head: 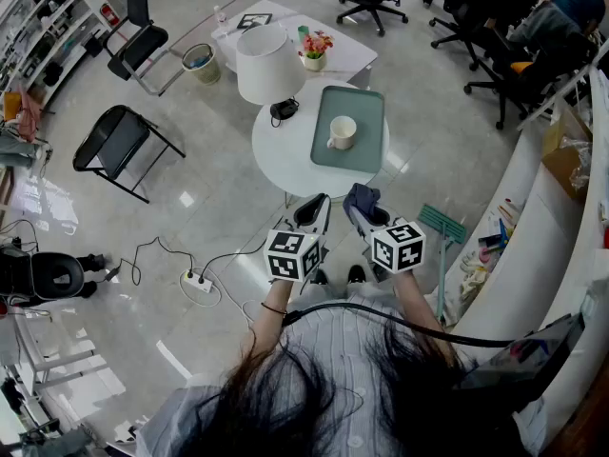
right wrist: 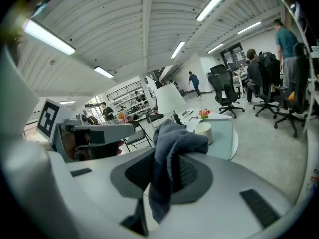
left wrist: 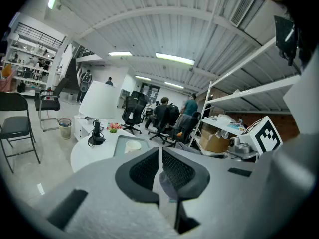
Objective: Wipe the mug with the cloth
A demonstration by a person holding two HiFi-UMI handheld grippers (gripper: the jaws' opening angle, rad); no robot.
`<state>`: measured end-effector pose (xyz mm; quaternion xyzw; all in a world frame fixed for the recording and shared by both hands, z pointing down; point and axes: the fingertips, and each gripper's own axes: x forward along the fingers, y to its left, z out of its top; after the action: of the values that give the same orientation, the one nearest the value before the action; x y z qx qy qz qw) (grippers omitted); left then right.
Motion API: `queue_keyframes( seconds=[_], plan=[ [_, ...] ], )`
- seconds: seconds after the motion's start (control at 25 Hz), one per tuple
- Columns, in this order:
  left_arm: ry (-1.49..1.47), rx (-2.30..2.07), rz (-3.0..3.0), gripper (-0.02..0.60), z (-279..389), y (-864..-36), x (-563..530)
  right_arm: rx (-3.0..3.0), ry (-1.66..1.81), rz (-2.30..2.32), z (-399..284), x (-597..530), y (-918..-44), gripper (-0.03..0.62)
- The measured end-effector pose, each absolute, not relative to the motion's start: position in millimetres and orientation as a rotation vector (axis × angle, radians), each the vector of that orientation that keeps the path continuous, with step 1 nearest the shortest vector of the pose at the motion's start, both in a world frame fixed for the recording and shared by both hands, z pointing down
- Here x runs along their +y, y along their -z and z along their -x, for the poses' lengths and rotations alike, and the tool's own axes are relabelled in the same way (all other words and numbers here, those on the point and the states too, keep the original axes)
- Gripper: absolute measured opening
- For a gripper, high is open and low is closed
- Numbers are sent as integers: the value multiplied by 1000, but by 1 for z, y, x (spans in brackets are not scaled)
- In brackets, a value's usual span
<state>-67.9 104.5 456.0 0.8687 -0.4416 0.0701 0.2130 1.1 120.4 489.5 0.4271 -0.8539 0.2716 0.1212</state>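
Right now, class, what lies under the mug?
The mug stands on a grey-green tray, which lies on the round white table. The tray's surface directly beneath the mug is covered, so unseen.

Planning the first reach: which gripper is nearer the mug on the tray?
Right, narrowly. The right gripper, shut on the cloth, sits almost straight before the mug; the left gripper, shut and empty, sits farther to its left.
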Motion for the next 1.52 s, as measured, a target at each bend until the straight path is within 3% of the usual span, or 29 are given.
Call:
queue_keyframes(
  seconds=[1.04, 1.52],
  plan=[
    [-216, -1191, -2365, 37, 127, -485, 118, -2424, -854, -1277, 41, 140, -511, 87],
    [-283, -1166, -2341, 37, 113, -504, 79, -2396, -945, -1268, 26, 103, -534, 87]
  ],
)
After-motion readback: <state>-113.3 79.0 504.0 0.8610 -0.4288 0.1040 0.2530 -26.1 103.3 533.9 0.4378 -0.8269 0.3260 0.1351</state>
